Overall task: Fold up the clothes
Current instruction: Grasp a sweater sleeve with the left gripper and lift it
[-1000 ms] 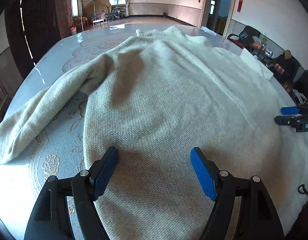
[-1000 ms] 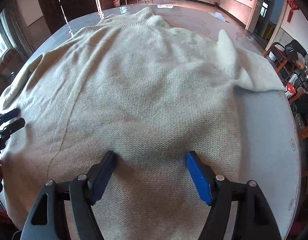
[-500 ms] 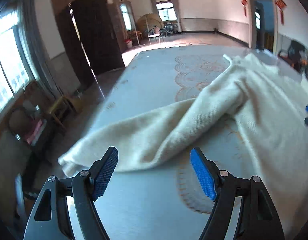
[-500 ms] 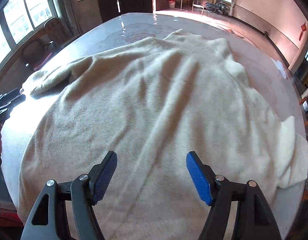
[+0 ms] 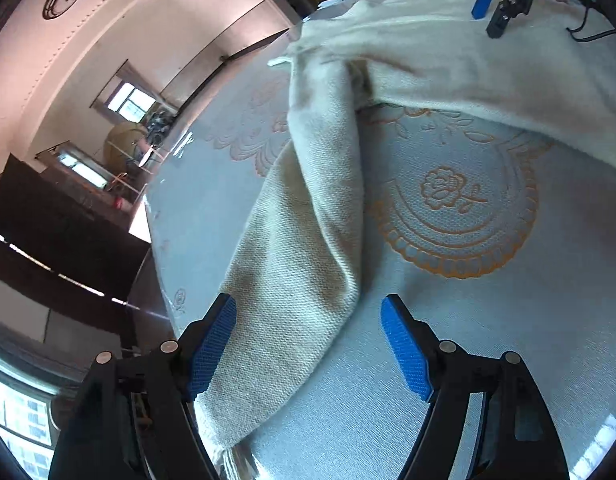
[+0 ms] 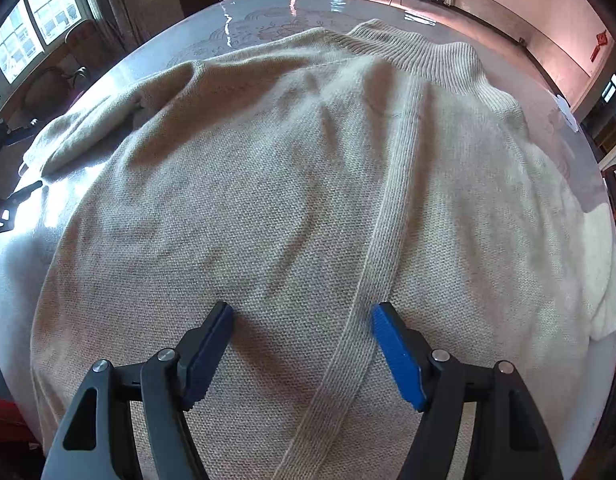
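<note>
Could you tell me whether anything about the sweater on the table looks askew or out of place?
Nothing is damaged or spilled. The sweater lies spread on the table, but its sleeve is rumpled, folded lengthwise, with the cuff end hanging just over the table's edge. The body shows soft wrinkles rather than lying smooth.

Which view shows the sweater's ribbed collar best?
The right wrist view: the ribbed collar sits unobstructed at the far end of the sweater. The left wrist view shows mainly one sleeve and a body edge; no collar can be made out there.
</note>
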